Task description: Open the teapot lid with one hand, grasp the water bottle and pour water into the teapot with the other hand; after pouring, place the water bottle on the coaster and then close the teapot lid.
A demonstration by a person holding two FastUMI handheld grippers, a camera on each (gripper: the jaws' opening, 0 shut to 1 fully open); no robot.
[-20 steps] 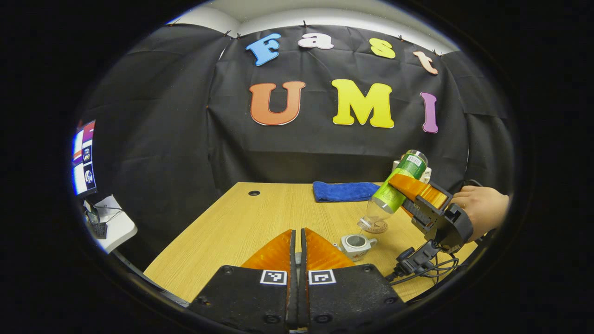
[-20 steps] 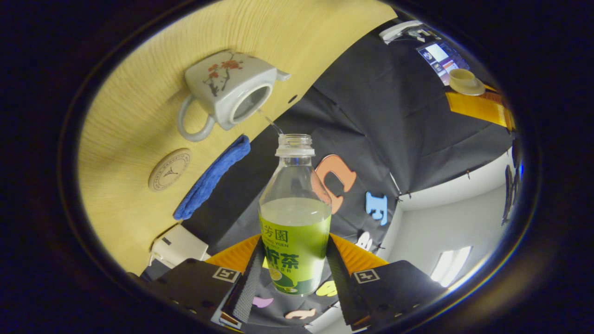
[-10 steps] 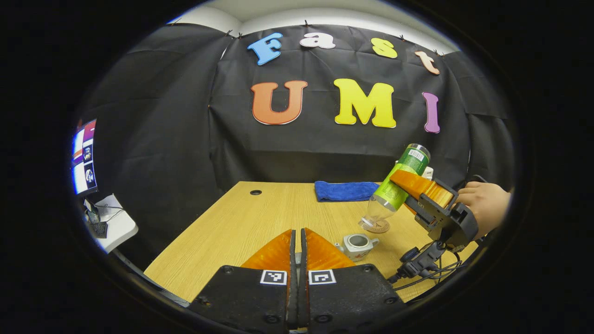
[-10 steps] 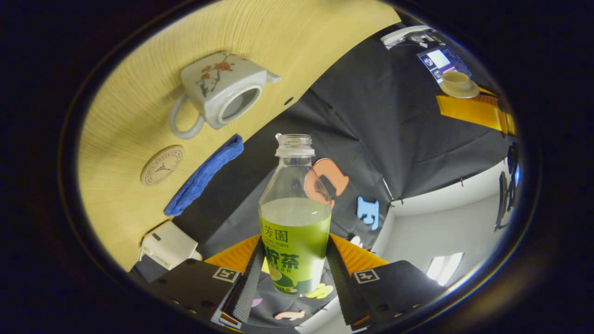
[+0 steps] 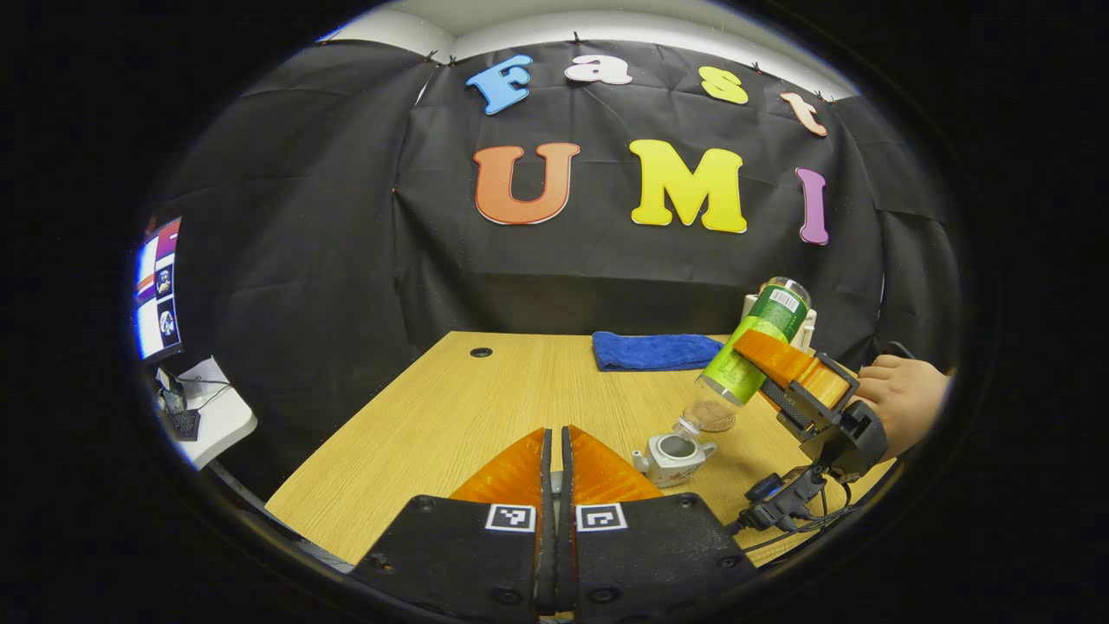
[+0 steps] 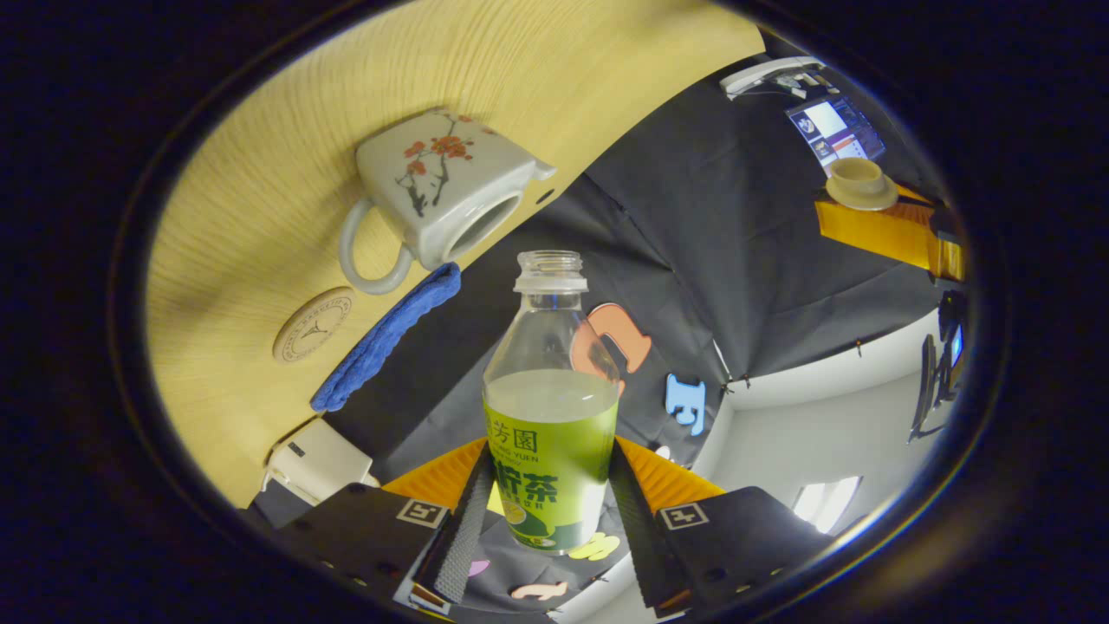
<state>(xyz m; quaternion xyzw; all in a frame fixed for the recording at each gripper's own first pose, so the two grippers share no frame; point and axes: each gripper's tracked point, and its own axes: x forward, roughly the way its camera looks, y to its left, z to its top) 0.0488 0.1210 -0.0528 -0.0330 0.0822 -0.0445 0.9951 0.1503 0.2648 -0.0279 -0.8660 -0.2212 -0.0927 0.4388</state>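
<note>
My right gripper point(image 6: 550, 485) clamps the bottle point(image 6: 552, 407), tipped mouth-first toward the open teapot point(image 6: 437, 204) at 11 o'clock for pouring; my left gripper point(image 5: 555, 459) pinches the lid point(image 6: 860, 181) clear

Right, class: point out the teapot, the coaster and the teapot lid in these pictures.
teapot point(image 6: 437, 186): right gripper view, on its painted side wall.
coaster point(image 6: 313, 323): right gripper view, on the middle of its round face.
teapot lid point(image 6: 859, 184): right gripper view, on its rim, held aloft.
</note>
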